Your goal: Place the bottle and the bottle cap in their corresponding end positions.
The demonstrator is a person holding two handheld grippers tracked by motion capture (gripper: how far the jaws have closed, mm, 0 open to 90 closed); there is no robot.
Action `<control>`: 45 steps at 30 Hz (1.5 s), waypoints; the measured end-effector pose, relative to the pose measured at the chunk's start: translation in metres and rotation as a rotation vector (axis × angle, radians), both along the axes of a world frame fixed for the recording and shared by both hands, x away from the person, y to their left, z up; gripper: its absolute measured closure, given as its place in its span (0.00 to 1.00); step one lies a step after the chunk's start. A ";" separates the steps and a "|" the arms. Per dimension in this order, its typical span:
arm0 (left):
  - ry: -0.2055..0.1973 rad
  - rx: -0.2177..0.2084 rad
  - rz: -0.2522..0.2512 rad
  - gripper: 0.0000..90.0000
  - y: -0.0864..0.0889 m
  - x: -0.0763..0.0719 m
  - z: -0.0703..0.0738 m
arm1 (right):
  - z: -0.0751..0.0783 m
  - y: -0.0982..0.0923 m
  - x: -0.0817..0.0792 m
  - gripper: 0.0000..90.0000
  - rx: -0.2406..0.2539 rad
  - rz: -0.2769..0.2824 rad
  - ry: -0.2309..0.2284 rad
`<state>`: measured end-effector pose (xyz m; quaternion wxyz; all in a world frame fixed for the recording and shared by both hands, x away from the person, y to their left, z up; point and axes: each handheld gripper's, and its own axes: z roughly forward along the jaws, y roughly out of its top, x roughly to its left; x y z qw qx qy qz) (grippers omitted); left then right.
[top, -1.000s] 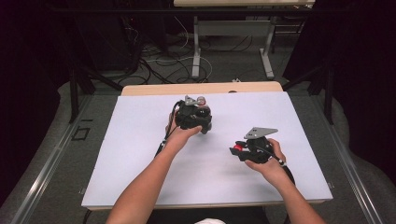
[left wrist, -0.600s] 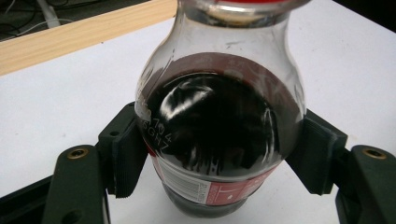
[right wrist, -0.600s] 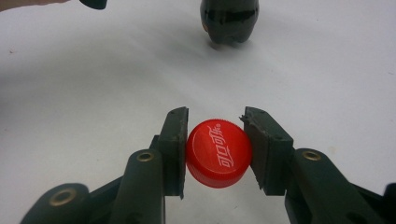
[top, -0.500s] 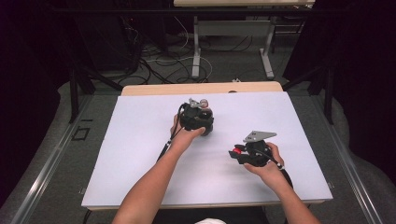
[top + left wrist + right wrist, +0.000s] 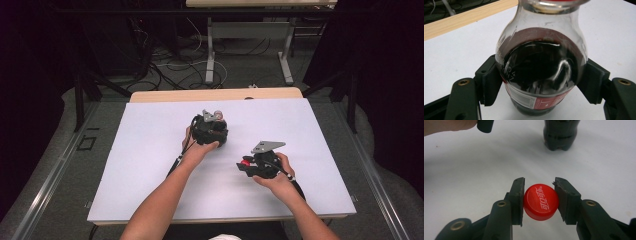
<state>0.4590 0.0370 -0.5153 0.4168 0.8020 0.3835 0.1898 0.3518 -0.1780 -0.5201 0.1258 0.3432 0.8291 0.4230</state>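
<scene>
A rounded clear plastic bottle (image 5: 540,67) of dark cola is clamped by the left gripper (image 5: 540,82) above the white tabletop (image 5: 150,165). A glossy red ridged cap (image 5: 541,201), lettered in white, is pinched by the right gripper (image 5: 539,200).

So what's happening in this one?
A person is working at a white table with a gripper in each hand. The left gripper is clamped on a clear plastic bottle of dark cola, which stands upright on the table with its neck open. The right gripper holds the bottle's red screw cap between its fingers, off to the side of the bottle. So the cap is off and kept apart.
</scene>
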 end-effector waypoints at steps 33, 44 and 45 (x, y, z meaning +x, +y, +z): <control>0.088 -0.071 -0.007 0.07 0.011 -0.008 -0.001 | -0.037 0.068 0.003 0.68 -0.088 0.151 0.021; 0.087 -0.086 0.001 0.01 0.024 -0.013 0.002 | -0.040 0.069 0.005 0.67 -0.107 0.150 0.015; 0.093 -0.087 0.001 0.01 0.025 -0.013 0.002 | -0.040 0.069 0.005 0.67 -0.106 0.150 0.019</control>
